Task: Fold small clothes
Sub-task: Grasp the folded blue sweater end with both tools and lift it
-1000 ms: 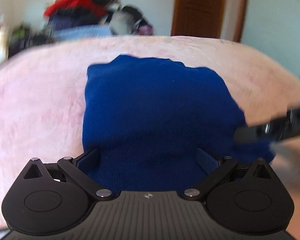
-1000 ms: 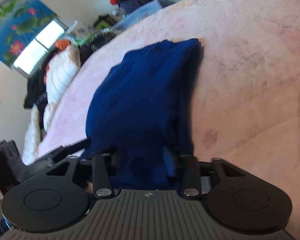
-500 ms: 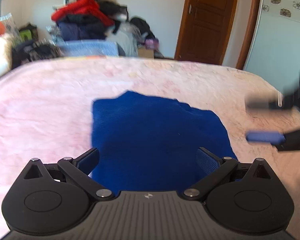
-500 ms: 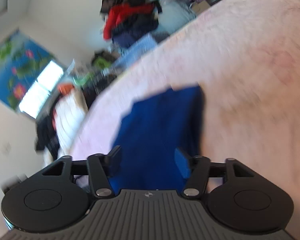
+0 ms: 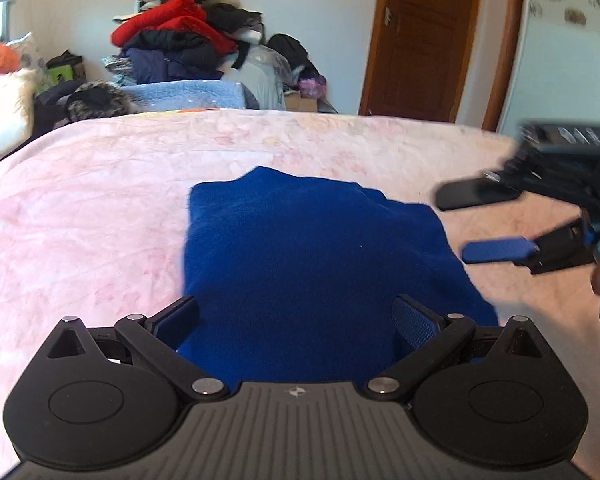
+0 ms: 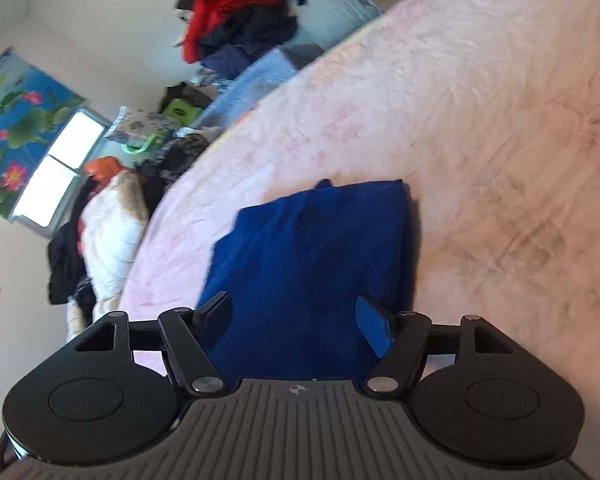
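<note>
Your left gripper [image 5: 296, 316] and right gripper [image 6: 296, 320] hung released above the folded blue garment [image 5: 308, 248], bare pink blanket [image 5: 80, 216] bordering every edge.

Both grippers' jaws off garment [image 5: 308, 256]

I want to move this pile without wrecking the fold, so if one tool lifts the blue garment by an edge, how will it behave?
The blue garment looks like soft knit lying limp on the pink blanket, so it would probably droop and unfold. It seems light. The fuzzy blanket likely grips it, so a push may bunch it rather than slide it.
</note>
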The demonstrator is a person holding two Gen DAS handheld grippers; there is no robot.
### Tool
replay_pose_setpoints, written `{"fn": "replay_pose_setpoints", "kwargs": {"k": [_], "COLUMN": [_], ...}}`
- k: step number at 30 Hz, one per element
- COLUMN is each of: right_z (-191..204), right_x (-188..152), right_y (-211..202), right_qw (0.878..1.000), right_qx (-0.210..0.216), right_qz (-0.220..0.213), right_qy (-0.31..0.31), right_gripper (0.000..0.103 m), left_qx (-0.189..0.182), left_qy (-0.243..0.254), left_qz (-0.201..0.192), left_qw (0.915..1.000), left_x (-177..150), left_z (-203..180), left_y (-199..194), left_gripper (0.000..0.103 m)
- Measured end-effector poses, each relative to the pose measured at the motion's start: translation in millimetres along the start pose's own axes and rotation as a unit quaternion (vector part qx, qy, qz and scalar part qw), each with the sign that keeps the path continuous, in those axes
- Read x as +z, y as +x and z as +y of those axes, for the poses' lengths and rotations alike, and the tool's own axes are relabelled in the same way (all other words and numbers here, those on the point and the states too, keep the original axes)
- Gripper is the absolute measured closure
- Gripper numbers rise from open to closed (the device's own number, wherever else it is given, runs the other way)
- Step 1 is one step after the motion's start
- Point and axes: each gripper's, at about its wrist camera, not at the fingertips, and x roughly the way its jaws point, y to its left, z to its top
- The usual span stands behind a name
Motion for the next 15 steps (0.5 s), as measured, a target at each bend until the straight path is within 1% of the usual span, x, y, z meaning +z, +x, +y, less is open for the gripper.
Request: {"fn": "replay_pose_setpoints", "kwargs": {"k": [1, 3, 5, 7, 9, 10, 11, 13, 15], "right_z": [-3, -14, -24, -33, -36, -37, -38, -39, -36], "right_x": [-7, -21, -36, -50, -55, -54, -52, -51, -54], "right_y": [-13, -28, -37, -38, -36, -34, -30, -21, -18], "right_qw": [1.0, 1.0, 1.0, 0.998, 0.998, 0.998, 0.996, 0.99, 0.986], "right_qx": [0.006, 0.001, -0.012, -0.022, -0.018, -0.007, 0.012, 0.046, 0.051], "right_qz": [-0.004, 0.009, 0.025, 0.053, 0.059, 0.065, 0.082, 0.127, 0.152], "right_qy": [-0.003, 0.002, -0.004, -0.007, -0.007, 0.002, 0.02, 0.042, 0.034], "right_gripper": [0.024, 0.026, 0.029, 0.032, 0.031, 0.031, 0.032, 0.034, 0.033], "left_qx": [-0.004, -0.009, -0.032, -0.05, -0.087, -0.12, -0.146, -0.182, -0.245], "left_qy": [-0.018, -0.07, -0.132, -0.176, -0.206, -0.224, -0.248, -0.287, -0.3], "left_qz": [0.001, 0.025, 0.059, 0.083, 0.087, 0.095, 0.106, 0.121, 0.146], "left_qw": [0.9998, 0.9972, 0.989, 0.9797, 0.9707, 0.9625, 0.9517, 0.9328, 0.9102], "left_x": [-3, -12, -22, -28, -28, -26, -24, -23, -28], "left_z": [8, 32, 59, 76, 88, 95, 101, 109, 111], "left_y": [-8, -18, -19, -15, -9, -4, 1, 3, 6], "left_gripper": [0.0, 0.0, 0.0, 0.0, 0.0, 0.0, 0.0, 0.0, 0.0]}}
